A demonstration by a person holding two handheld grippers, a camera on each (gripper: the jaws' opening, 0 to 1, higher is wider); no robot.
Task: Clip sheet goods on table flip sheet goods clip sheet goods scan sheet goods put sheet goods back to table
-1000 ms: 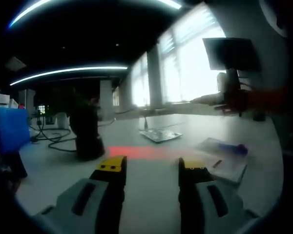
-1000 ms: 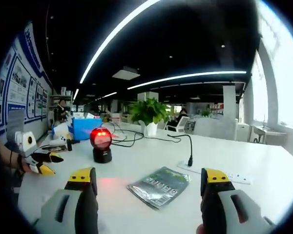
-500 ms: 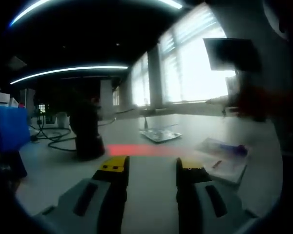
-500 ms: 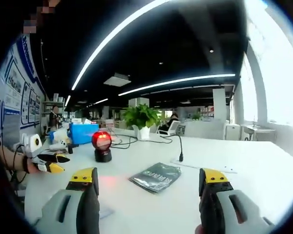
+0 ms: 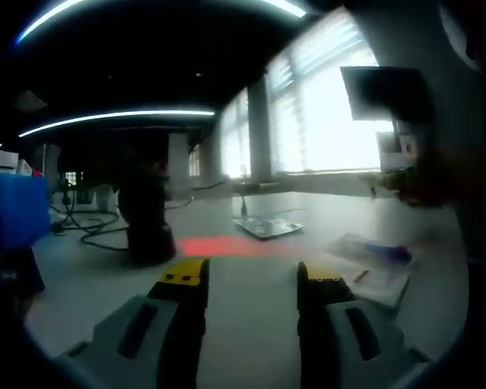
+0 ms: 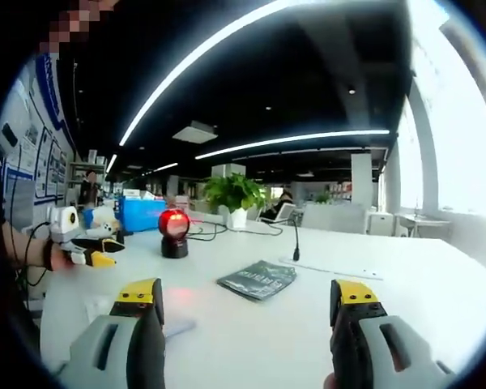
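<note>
Right gripper view: my right gripper [image 6: 249, 301] hangs above the white table [image 6: 437, 284] with its yellow-tipped jaws spread wide and nothing between them. The sheet goods, a flat dark grey-green foil pouch [image 6: 257, 279] with rows of pale print on its face, lies on the table ahead of the jaws, clear of both. Behind it and to the left stands the barcode scanner [image 6: 174, 232], its round head glowing red; a faint red patch [image 6: 178, 293] falls on the table near my left jaw. A potted plant [image 6: 232, 198] and a blue box [image 6: 142, 215] stand farther back. My left gripper [image 6: 93, 251] shows at the left edge, carried in a hand.

Left gripper view: my left gripper [image 5: 251, 279] has its jaws moderately apart, holding nothing. Here the pouch [image 5: 267, 226] appears pale and glossy, lying flat beyond the jaws. The scanner [image 5: 146, 215] is a dark silhouette to the left, with a red band [image 5: 227, 246] on the table beside it. A clear packet with blue contents [image 5: 373, 263] lies to the right.
</note>
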